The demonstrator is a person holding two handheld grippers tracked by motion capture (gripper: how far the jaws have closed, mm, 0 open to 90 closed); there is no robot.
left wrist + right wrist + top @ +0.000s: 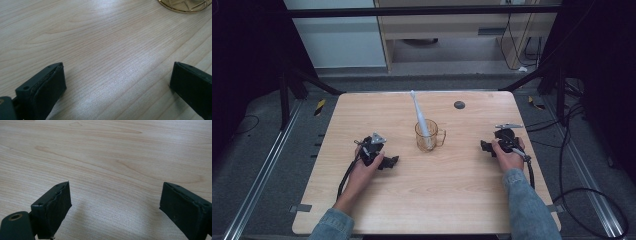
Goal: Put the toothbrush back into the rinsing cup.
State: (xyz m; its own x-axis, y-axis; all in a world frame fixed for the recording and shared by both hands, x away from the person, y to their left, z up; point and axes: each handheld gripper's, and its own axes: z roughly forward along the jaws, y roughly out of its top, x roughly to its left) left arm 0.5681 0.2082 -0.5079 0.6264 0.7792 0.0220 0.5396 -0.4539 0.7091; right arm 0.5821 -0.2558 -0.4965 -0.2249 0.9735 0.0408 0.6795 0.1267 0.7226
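We're looking down on a pale wooden surface, and at its middle stands a clear amber-tinted mug with its handle turned to the right. A white toothbrush stands in it, leaning back and slightly left, its head well above the rim. Our left claw rests low on the surface to the left of the mug, near it but apart, held in the left hand. In the left gripper view its jaws stand wide apart with bare wood between them, and the mug's base peeks in at the top right edge. Our right claw sits to the right of the mug, a bit farther off, in the right hand; the right gripper view shows its jaws spread wide too, nothing between them but wood grain. A small dark disc lies near the far edge
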